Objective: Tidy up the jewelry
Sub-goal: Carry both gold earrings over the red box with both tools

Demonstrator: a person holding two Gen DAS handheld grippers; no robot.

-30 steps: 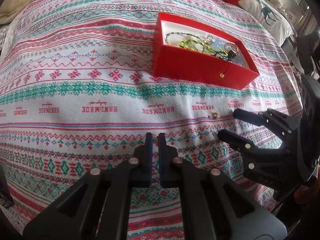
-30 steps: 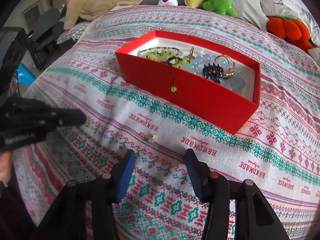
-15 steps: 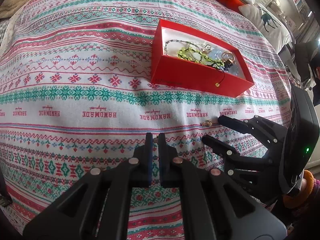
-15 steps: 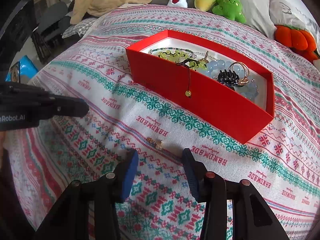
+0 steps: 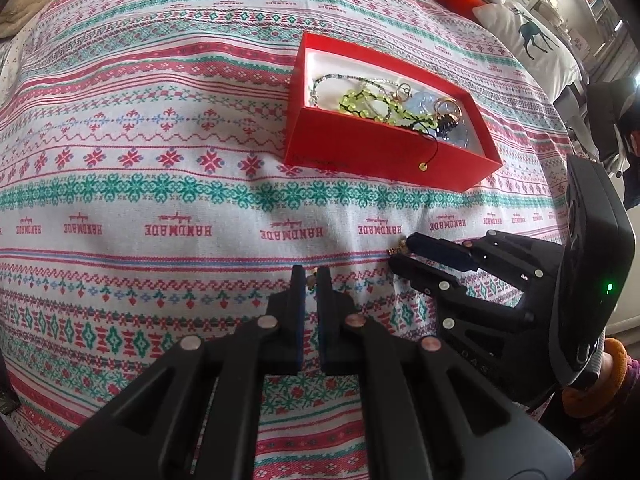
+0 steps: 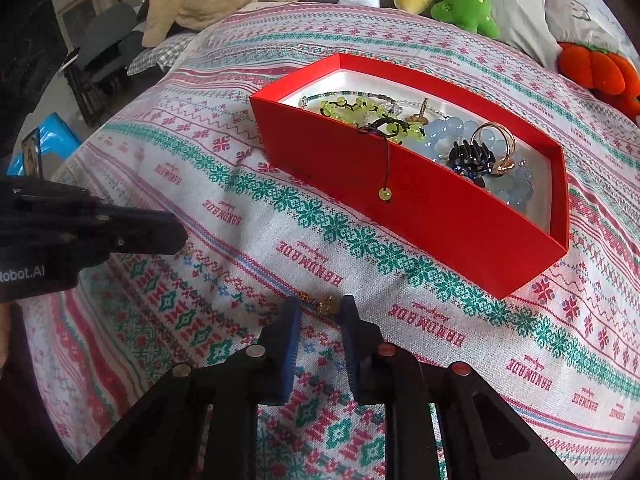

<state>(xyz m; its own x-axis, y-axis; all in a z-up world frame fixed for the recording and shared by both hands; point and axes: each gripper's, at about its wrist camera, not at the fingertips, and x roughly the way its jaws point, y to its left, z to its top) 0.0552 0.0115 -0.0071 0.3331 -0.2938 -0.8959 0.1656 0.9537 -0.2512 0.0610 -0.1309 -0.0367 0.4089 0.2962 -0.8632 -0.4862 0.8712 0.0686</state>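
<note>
A small gold earring (image 6: 320,303), knobbly and glinting, is seen on the woven patterned bedspread (image 6: 224,240) between the closing jaws of the right gripper (image 6: 318,312); contact cannot be judged. Beyond it sits the red cardboard box (image 6: 440,216) of beads. The left gripper (image 5: 310,280) is nearly shut, perhaps on a tiny gold piece.

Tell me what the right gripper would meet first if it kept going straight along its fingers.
Probably the small gold earring between the closing right gripper tips, then the patterned bedspread under it; the red box lies farther on.
</note>
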